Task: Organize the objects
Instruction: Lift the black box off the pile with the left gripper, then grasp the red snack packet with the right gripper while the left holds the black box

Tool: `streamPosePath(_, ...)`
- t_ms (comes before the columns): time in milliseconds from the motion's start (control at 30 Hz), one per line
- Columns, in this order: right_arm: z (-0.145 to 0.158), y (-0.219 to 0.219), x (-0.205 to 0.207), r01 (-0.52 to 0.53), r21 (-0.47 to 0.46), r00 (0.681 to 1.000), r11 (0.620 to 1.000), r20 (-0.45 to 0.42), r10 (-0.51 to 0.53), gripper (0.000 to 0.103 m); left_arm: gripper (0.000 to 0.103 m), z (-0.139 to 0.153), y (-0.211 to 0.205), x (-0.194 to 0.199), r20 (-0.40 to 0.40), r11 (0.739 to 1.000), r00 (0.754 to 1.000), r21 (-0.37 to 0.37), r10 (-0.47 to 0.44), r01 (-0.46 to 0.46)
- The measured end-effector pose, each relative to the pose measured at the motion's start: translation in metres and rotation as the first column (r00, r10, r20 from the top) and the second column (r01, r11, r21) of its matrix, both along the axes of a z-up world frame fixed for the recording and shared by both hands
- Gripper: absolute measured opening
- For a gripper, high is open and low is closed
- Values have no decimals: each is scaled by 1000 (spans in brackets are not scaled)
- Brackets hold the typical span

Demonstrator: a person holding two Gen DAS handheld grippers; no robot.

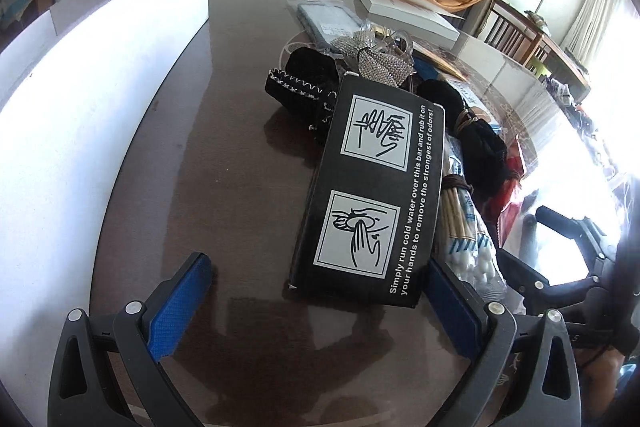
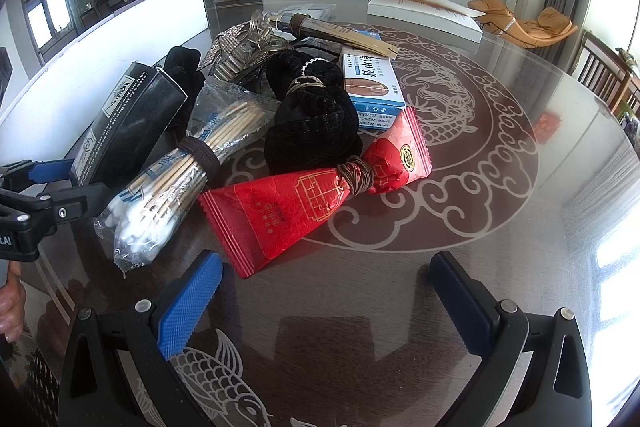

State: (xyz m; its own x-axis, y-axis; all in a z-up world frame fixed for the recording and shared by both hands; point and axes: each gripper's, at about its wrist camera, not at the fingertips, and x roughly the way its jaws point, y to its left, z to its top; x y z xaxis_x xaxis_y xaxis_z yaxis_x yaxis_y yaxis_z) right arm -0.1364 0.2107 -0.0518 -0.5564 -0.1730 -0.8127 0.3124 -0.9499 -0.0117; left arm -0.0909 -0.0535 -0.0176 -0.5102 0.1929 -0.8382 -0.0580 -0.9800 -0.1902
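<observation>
A black box (image 1: 372, 187) printed with hand-washing pictures lies on the dark glass table (image 1: 224, 187). Its near end sits between the fingers of my left gripper (image 1: 316, 303), close to the right pad and well away from the left one. That gripper is open. In the right wrist view the same box (image 2: 128, 123) leans against a banded bundle of cotton swabs (image 2: 172, 183). My right gripper (image 2: 326, 301) is open and holds nothing. It sits just short of a red foil packet (image 2: 280, 211) tied with a rubber band.
The pile also holds a black velvet piece (image 2: 312, 119), a blue-and-white carton (image 2: 372, 83), a rhinestone bow (image 1: 380, 63) and a black trimmed hair piece (image 1: 308, 79). A tall white panel (image 1: 100, 67) runs along the left. A flat white box (image 2: 424, 11) lies at the back.
</observation>
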Motion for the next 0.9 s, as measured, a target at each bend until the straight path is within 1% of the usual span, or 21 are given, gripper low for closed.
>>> streamPosePath(33,0,0,0,0,0,1000,1000,0,0,103,103,1,0,-2,3,1000,1000,9,-6,6)
streamPosePath(133,0,0,0,0,0,1000,1000,0,0,103,103,5,8,-18,1,999,999,-9,-35,35)
streamPosePath(233,0,0,0,0,0,1000,1000,0,0,103,103,4,21,-32,5,996,997,-55,-75,75)
streamPosePath(267,0,0,0,0,0,1000,1000,0,0,103,92,4,25,-32,-4,994,996,-71,-85,85)
streamPosePath(300,0,0,0,0,0,1000,1000,0,0,103,75,5,27,-32,-16,992,996,-88,-88,87)
streamPosePath(333,0,0,0,0,0,1000,1000,0,0,103,58,6,28,-30,-17,992,995,-84,-94,92)
streamPosePath(367,0,0,0,0,0,1000,1000,0,0,103,58,8,26,-26,-25,992,997,-98,-77,74)
streamPosePath(400,0,0,0,0,-1,1000,1000,0,0,103,58,11,24,-19,-37,993,997,-95,-69,65)
streamPosePath(467,0,0,0,0,-2,1000,1000,0,0,103,58,13,17,-2,-45,997,998,-66,-50,47)
streamPosePath(567,1,3,1,-1,-30,1000,1000,-1,1,103,58,6,5,27,-19,998,1000,-57,2,-3)
streamPosePath(633,4,9,2,-5,-78,1000,997,0,5,103,58,1,-3,42,-10,998,1000,-61,27,-28)
streamPosePath(700,8,18,5,-23,-170,1000,985,-6,22,103,58,0,-6,51,-24,996,999,-81,33,-35)
streamPosePath(767,14,31,7,0,-251,1000,968,-3,-1,103,58,-1,-3,54,-29,992,999,-123,17,-20)
streamPosePath(800,16,38,4,46,-296,999,954,34,-38,103,59,-1,-1,55,-32,990,999,-143,8,-12)
streamPosePath(867,15,52,-7,156,-411,984,898,147,-104,103,59,-3,0,53,-42,987,999,-161,6,-12)
streamPosePath(900,15,54,-14,199,-444,974,874,186,-127,103,59,-3,1,51,-46,985,999,-170,10,-18)
